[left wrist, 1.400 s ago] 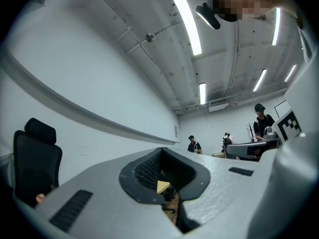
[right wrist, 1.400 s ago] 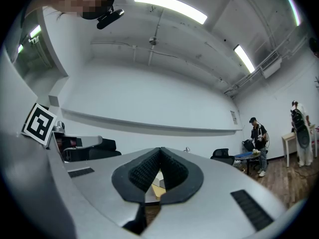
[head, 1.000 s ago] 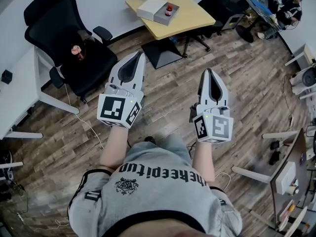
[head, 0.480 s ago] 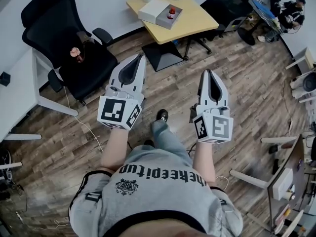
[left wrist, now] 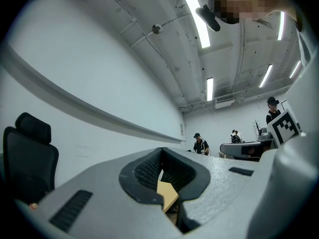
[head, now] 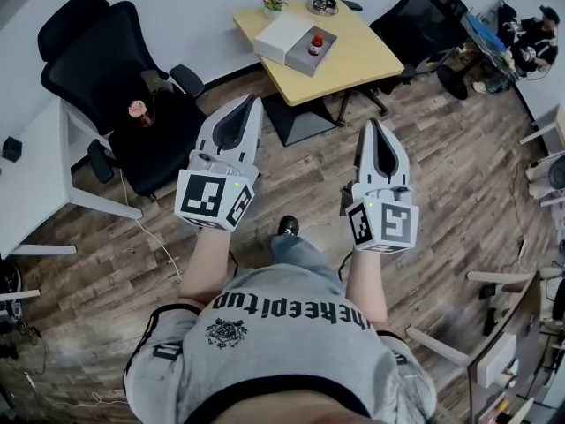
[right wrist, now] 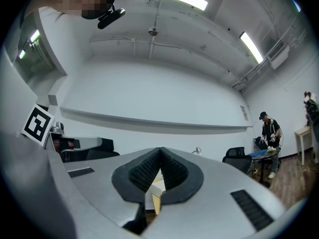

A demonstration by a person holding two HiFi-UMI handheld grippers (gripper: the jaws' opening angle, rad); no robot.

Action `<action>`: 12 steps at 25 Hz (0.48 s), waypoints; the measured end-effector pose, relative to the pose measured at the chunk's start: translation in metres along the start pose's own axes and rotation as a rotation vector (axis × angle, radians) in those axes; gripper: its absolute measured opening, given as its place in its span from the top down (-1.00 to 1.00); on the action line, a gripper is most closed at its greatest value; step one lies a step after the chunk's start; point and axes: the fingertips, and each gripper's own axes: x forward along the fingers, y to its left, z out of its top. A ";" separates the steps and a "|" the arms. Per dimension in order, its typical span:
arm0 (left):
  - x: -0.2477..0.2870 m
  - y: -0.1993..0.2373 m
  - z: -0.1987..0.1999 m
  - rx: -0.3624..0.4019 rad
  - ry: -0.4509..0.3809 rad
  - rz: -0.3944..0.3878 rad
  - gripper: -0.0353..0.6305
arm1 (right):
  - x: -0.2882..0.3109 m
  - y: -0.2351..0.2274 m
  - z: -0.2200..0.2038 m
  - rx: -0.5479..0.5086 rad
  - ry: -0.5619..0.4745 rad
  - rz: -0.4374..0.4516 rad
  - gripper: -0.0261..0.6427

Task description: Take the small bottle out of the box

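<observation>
A small bottle (head: 316,44) with a red cap stands in an open grey box (head: 312,41) on a yellow table (head: 362,53) ahead, next to the box's white lid (head: 281,36). My left gripper (head: 252,102) and right gripper (head: 374,127) are held side by side at waist height, well short of the table, tips pointing toward it. Both are shut with nothing between the jaws. In the left gripper view a sliver of the yellow table (left wrist: 168,193) shows through the jaws' window. In the right gripper view the white box (right wrist: 158,185) shows the same way.
A black office chair (head: 106,87) stands to my left with a pink item (head: 137,109) on its seat, beside a white desk (head: 26,175). Another black chair (head: 424,16) sits right of the table. A potted flower (head: 274,0) and a lamp base (head: 323,4) stand on the table. A person (head: 536,41) sits far right.
I have walked toward the table; it and the box sit slightly nearer in the head view. One foot has stepped forward. Both grippers kept their pose and stayed shut.
</observation>
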 end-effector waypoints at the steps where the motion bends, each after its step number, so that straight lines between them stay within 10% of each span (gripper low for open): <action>1: 0.009 0.003 0.000 0.001 -0.002 0.004 0.88 | 0.009 -0.005 -0.001 0.000 0.000 0.001 0.92; 12: 0.101 0.019 -0.010 0.021 -0.026 0.006 0.88 | 0.090 -0.056 -0.007 0.002 -0.031 0.022 0.92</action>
